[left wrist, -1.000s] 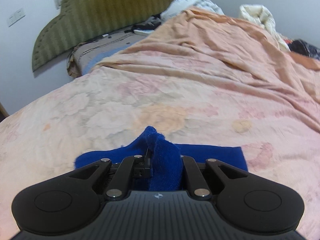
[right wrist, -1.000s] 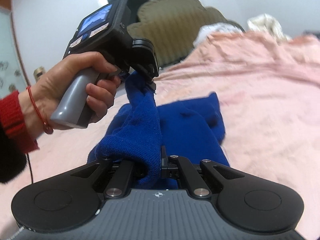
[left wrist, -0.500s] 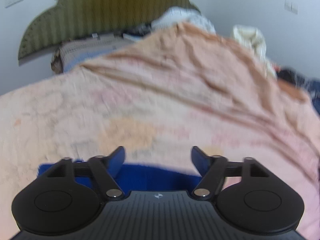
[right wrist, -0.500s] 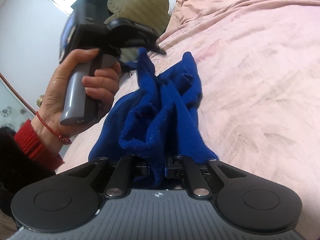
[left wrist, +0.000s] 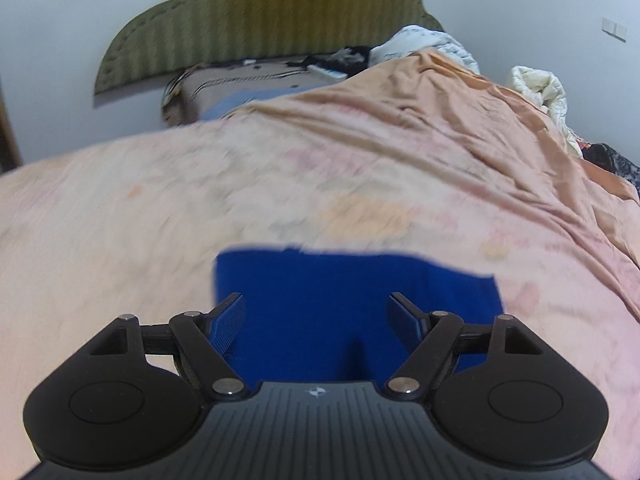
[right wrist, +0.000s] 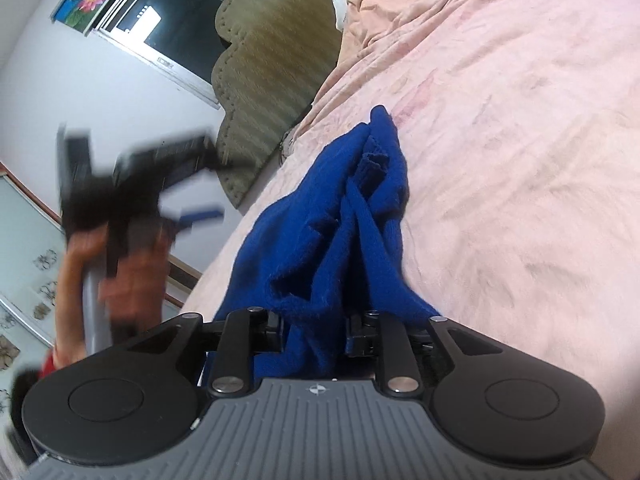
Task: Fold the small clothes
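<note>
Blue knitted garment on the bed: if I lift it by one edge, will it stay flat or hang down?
Probably floppy, so it would hang down: the blue garment sags in loose folds between the jaws of the right gripper, which have just been opening. Likely not slippery: its fuzzy knit should cling to the pink bedsheet.

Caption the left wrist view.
Open left gripper above a flat blue knitted garment on a peach floral bedspread.

garment point(left wrist: 352, 304): solid royal blue | bedsheet point(left wrist: 280, 184) under it: your pale pink, faded floral (blurred) | headboard point(left wrist: 264, 12) beyond garment: olive, vertical stripes | gripper fingers point(left wrist: 230, 320): black, blue pads
</note>
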`<action>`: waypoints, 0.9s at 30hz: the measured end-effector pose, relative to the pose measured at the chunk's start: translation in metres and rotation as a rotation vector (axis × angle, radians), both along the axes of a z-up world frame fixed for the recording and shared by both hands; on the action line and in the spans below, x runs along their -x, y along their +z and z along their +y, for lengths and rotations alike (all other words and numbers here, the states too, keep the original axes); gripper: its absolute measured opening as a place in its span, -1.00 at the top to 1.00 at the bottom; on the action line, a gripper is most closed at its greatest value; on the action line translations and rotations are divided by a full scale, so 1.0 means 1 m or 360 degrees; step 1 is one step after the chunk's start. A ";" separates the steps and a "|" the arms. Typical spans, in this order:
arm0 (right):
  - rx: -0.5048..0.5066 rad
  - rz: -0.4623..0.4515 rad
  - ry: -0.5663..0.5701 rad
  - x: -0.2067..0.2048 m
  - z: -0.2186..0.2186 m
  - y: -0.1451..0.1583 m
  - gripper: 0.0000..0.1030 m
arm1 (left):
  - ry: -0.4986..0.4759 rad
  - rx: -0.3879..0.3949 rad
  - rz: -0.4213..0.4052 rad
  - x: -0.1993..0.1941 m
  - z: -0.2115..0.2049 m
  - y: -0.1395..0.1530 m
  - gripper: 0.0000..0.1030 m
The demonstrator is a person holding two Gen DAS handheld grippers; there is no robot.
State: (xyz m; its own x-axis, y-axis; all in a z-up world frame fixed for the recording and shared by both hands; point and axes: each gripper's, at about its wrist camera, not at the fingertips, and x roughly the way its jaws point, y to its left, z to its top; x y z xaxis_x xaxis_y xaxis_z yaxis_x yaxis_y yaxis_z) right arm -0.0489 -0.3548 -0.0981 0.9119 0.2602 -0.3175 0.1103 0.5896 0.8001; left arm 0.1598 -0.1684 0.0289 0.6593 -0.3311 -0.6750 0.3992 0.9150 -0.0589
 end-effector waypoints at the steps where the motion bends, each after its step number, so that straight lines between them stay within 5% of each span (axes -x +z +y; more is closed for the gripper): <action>1: -0.0007 -0.0003 0.0008 -0.003 -0.002 0.002 0.39 | 0.0006 0.0016 0.0015 0.006 0.008 -0.003 -0.51; 6: -0.0076 0.0036 0.0086 -0.032 -0.019 0.005 0.32 | 0.0033 0.0073 0.0042 0.030 0.029 -0.006 -0.51; 8: -0.0071 0.0062 0.0103 -0.039 -0.023 0.006 0.80 | 0.0028 0.0059 0.0023 0.039 0.031 -0.007 -0.51; 14: -0.0098 0.0044 0.0038 -0.023 -0.035 0.014 0.82 | -0.0059 -0.0033 -0.0014 0.060 0.030 -0.017 -0.51; 21: -0.0058 0.0087 0.0144 -0.033 -0.045 0.011 0.60 | -0.0087 -0.0122 -0.0067 0.067 0.029 -0.031 -0.51; 23: -0.0029 0.0079 0.0210 -0.044 -0.049 0.019 0.38 | -0.0083 -0.0123 -0.0057 0.065 0.030 -0.034 -0.51; 27: -0.0005 0.0090 0.0297 -0.077 -0.056 0.028 0.38 | -0.0087 -0.0118 -0.0057 0.063 0.031 -0.037 -0.51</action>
